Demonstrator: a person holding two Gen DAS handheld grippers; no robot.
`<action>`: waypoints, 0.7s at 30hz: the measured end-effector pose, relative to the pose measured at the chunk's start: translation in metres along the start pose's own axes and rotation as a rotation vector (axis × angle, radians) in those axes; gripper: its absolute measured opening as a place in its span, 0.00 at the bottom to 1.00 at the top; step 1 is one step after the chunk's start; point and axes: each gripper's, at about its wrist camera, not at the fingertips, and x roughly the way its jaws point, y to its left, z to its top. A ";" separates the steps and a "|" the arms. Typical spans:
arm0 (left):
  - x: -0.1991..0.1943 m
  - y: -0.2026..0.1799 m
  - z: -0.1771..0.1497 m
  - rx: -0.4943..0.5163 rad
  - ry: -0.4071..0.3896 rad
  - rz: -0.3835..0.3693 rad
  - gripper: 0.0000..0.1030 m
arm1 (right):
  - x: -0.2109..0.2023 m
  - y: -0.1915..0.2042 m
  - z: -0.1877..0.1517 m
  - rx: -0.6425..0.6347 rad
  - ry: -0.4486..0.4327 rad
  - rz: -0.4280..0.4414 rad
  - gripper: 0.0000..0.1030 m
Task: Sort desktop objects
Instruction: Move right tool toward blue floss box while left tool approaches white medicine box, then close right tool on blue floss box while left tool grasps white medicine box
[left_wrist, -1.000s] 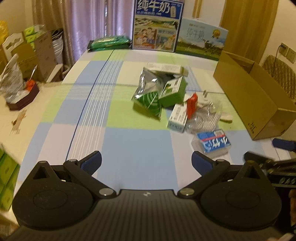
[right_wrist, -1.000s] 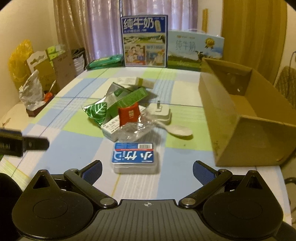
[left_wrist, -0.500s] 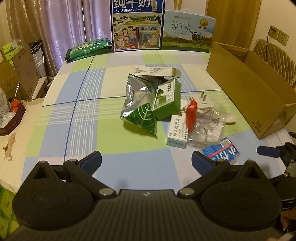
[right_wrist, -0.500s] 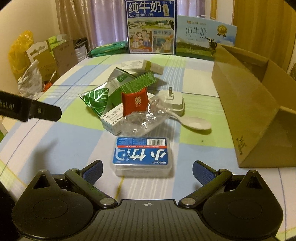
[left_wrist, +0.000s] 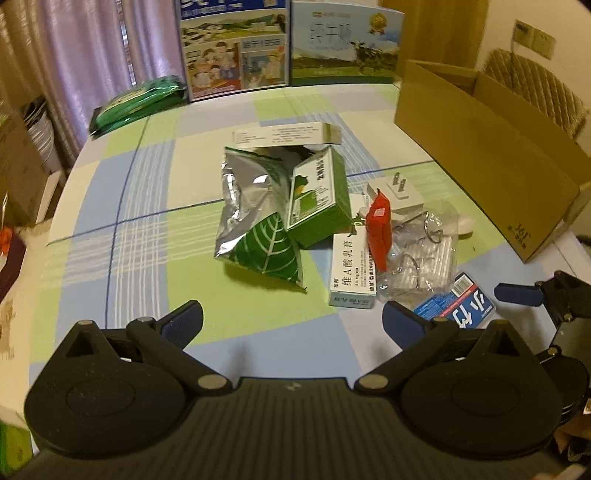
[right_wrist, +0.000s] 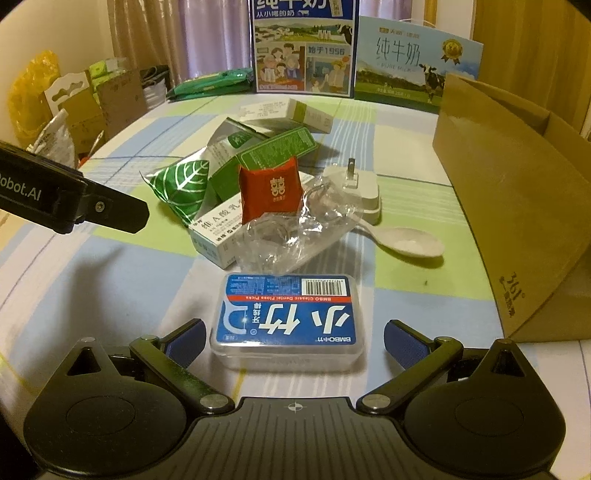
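The floss-pick box (right_wrist: 287, 320) lies on the checked tablecloth (right_wrist: 129, 280) between the right gripper's (right_wrist: 293, 338) wide-spread fingers, untouched. The cardboard box (right_wrist: 517, 192) hides its interior. The left gripper (left_wrist: 291, 319) gapes wide, empty.

From my remote station I see a table (left_wrist: 140, 229) under a checked cloth of blue, green and cream, lit by warm, dim indoor light. Mauve curtains (left_wrist: 92, 55) hang behind its far edge, with ochre drapes (right_wrist: 532, 48) to the right. Two milk cartons (right_wrist: 303, 44) stand upright against the curtains at the far end. A cream wall (left_wrist: 554, 22) at right carries a socket plate (left_wrist: 535, 35), above a quilted chair back (left_wrist: 535, 88). To the left, stacked cardboard boxes (right_wrist: 99, 99) and a yellow bag (right_wrist: 29, 85) crowd the wall.
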 end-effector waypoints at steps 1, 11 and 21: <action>0.003 -0.001 0.000 0.007 0.003 -0.005 0.99 | 0.001 0.000 0.000 0.003 0.001 0.001 0.94; 0.025 -0.012 0.002 0.098 0.011 -0.077 0.86 | -0.002 -0.011 -0.003 0.030 0.011 -0.008 0.81; 0.057 -0.029 0.008 0.126 0.024 -0.079 0.62 | -0.008 -0.023 -0.006 0.060 0.018 -0.060 0.81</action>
